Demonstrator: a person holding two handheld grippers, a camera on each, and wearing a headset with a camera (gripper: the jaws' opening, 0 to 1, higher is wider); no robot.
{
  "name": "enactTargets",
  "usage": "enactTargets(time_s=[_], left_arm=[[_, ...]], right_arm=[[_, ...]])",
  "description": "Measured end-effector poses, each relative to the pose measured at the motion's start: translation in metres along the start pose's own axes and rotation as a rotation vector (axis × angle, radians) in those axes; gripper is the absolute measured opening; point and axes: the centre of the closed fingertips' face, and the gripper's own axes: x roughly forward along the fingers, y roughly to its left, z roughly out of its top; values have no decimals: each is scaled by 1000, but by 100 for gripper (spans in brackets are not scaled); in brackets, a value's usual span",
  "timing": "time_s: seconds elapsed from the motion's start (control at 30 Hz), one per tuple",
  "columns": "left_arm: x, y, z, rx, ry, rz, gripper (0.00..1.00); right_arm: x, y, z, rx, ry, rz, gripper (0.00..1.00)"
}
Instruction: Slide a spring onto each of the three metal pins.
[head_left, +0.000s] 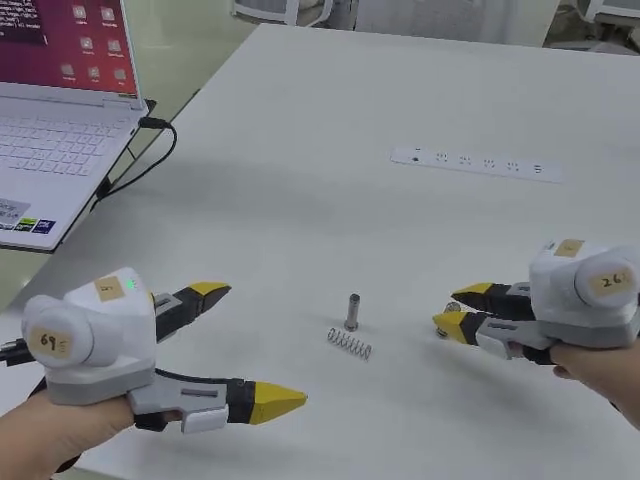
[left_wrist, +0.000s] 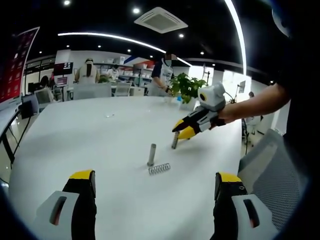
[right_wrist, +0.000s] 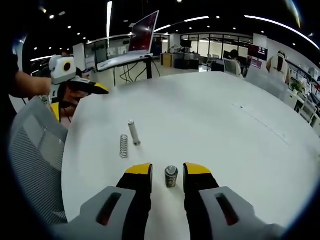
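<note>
A bare metal pin (head_left: 352, 311) stands upright mid-table, with a loose spring (head_left: 349, 343) lying flat just in front of it. Both also appear in the left gripper view, pin (left_wrist: 151, 154) and spring (left_wrist: 159, 169), straight ahead of my left gripper (left_wrist: 155, 175), whose jaws stand wide apart and hold nothing. My right gripper (right_wrist: 168, 168) sits low on the table, its jaws narrowly apart on either side of a second upright pin (right_wrist: 171, 176) that wears a spring. In the head view the left gripper (head_left: 245, 345) is lower left and the right gripper (head_left: 458, 308) is at the right.
An open laptop (head_left: 60, 110) with a black cable (head_left: 150, 150) sits at the far left by the table's edge. A white power strip (head_left: 475, 163) lies further back on the white table (head_left: 300, 200). People and chairs are in the background.
</note>
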Motion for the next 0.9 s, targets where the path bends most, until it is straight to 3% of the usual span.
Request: enactTargets(time_s=[0.63,0.9], left_arm=[[3,-2,8,16,-2,-10,96],[3,-2,9,18,-5,-10,96]], right_arm=[[-48,9,16,16,-120,-39,22],[-58,20,11,-14,-124,-31,22]])
